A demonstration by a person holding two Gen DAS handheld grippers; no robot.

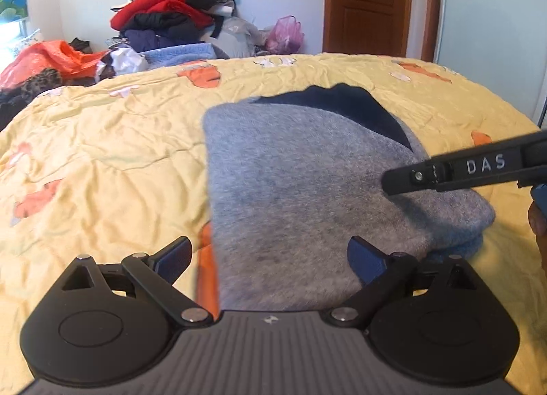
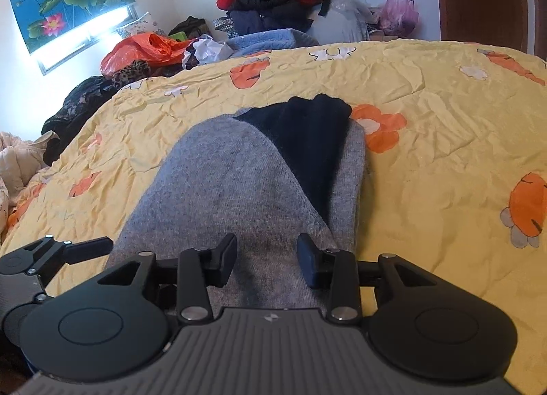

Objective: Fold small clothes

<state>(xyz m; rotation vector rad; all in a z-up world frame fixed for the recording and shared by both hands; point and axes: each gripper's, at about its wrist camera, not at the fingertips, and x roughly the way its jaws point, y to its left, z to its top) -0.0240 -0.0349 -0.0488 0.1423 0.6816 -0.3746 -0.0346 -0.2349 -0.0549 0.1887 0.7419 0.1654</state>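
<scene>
While the grey garment (image 2: 239,189) lies on the bed (image 2: 427,162), long axis running away from both grippers, the right gripper (image 2: 267,260) hovers narrowly parted over its near end, the left gripper (image 1: 270,258) wide, both empty.

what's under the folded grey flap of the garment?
A dark navy layer shows past the flap's edge, lying on more grey fabric of the same garment, on the yellow bedspread. How far the navy runs beneath the flap is covered.
</scene>
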